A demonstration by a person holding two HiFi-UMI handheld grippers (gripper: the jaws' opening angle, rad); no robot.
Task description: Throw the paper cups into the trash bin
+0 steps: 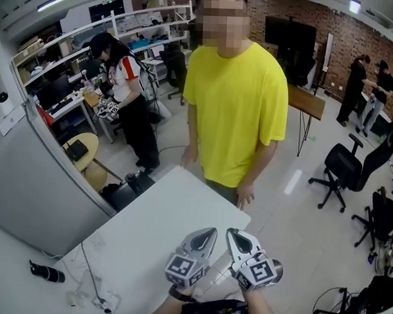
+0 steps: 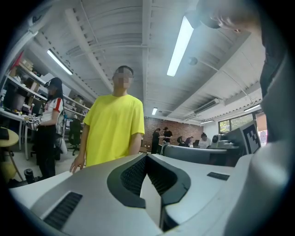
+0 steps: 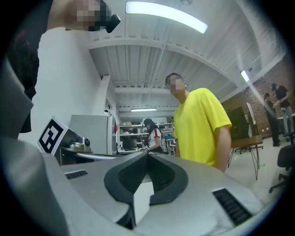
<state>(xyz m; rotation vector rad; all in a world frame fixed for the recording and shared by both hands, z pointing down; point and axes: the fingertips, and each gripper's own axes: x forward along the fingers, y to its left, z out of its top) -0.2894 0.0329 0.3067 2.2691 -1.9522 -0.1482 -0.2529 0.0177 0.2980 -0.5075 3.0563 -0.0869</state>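
No paper cup or trash bin shows in any view. Both grippers are held side by side, tilted upward, over the near end of the white table (image 1: 155, 229). My left gripper (image 1: 210, 232) is shut, its grey jaws meeting at the tips with nothing between them; the left gripper view shows the same closed jaws (image 2: 146, 156). My right gripper (image 1: 232, 233) is also shut and empty, as its own view confirms (image 3: 147, 155). Each gripper's marker cube sits just below its jaws.
A person in a yellow shirt (image 1: 233, 109) stands at the table's far corner, one hand (image 1: 245, 197) on its edge. Another person (image 1: 128, 99) stands by shelves at back left. Office chairs (image 1: 344, 168) stand at right. A black object (image 1: 47, 272) and cables (image 1: 89, 291) lie at the table's left.
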